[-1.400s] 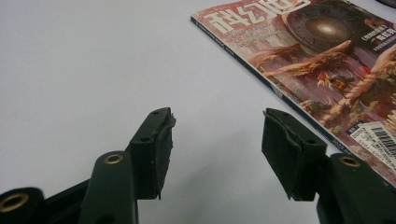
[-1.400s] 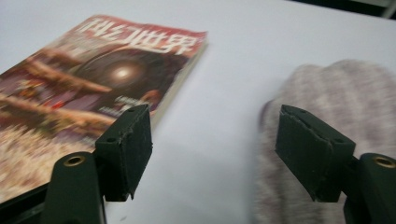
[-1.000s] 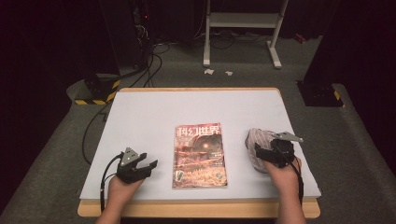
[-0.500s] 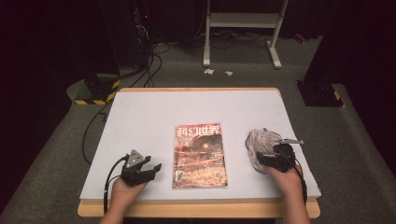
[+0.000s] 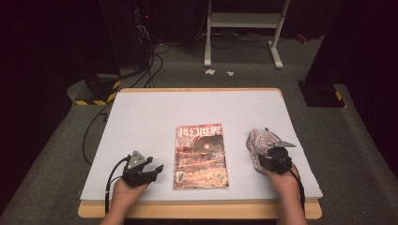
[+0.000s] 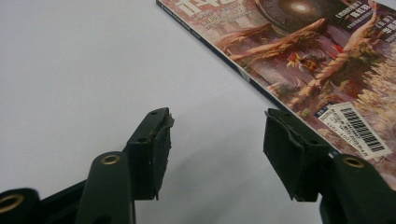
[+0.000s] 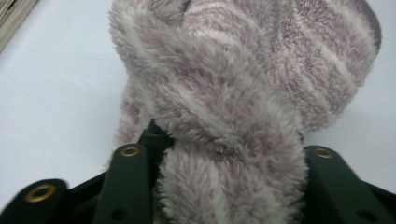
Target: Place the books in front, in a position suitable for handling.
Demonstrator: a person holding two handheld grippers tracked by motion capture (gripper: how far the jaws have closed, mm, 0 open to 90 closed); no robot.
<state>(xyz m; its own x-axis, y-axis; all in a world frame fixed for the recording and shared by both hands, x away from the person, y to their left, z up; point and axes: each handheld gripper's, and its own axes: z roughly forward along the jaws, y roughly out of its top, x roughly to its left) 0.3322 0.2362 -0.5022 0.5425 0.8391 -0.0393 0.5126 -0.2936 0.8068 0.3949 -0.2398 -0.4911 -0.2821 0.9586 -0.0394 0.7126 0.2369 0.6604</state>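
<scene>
The left hand-held gripper [image 6: 217,140] holds its two black jaws well apart, with only the pale desk [image 6: 84,60] between them. Worn dark pads line the inner faces, the one on the picture's left frayed at its tip. A magazine [image 6: 299,51] lies flat on the desk, its cover a reddish fantasy scene of twisted trunks, its dark spine running slantwise. Its near corner bears a white barcode sticker [image 6: 357,128] just beside the jaw on the picture's right.
</scene>
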